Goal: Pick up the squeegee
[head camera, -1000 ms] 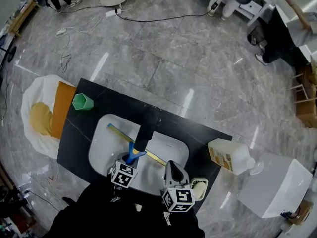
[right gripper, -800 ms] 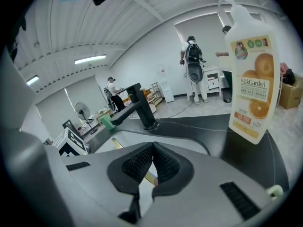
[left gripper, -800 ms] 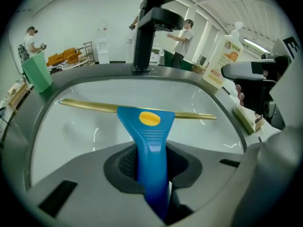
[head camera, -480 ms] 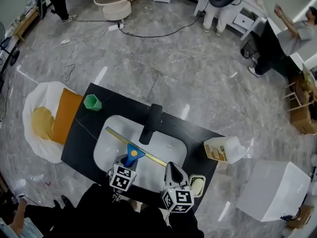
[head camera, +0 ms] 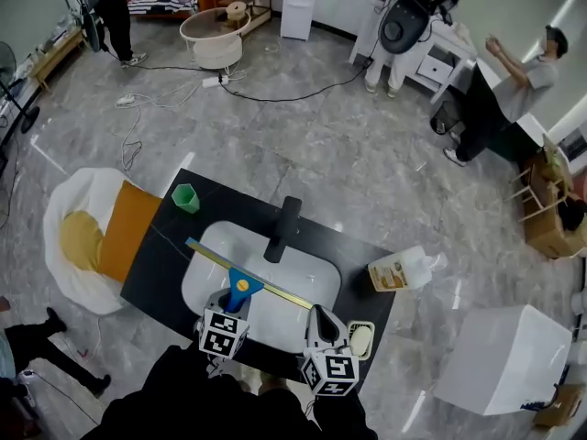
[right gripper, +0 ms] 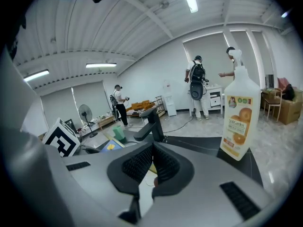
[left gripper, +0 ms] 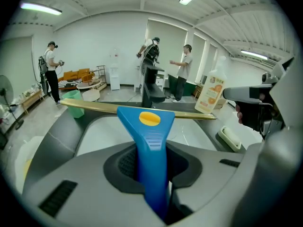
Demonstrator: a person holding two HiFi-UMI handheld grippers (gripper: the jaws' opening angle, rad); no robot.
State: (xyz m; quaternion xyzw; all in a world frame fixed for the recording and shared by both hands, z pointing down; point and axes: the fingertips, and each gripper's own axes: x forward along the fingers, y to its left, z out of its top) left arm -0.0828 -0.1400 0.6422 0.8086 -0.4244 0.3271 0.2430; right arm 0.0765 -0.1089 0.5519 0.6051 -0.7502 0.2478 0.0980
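The squeegee [head camera: 241,285] has a blue handle and a long brass-coloured blade. It hangs over the white sink basin [head camera: 204,273], with its blade lying slantwise across the basin. My left gripper [head camera: 233,306] is shut on the handle. In the left gripper view the blue handle [left gripper: 152,150] stands up between the jaws of the left gripper [left gripper: 152,167] and the blade [left gripper: 94,108] runs level above them. My right gripper [head camera: 317,319] hovers to the right over the basin's front edge. The right gripper [right gripper: 152,161] has its pads together, with nothing between them.
A black faucet [head camera: 281,230] stands at the back of the basin on the black counter [head camera: 160,255]. A green cup [head camera: 185,197] is at the back left, an orange-labelled bottle [head camera: 400,270] at the right, and a soap dish [head camera: 360,339] at the front right. People stand far off.
Both grippers have risen. The squeegee has come up out of the basin with the left gripper, its blade now higher and nearer the faucet.
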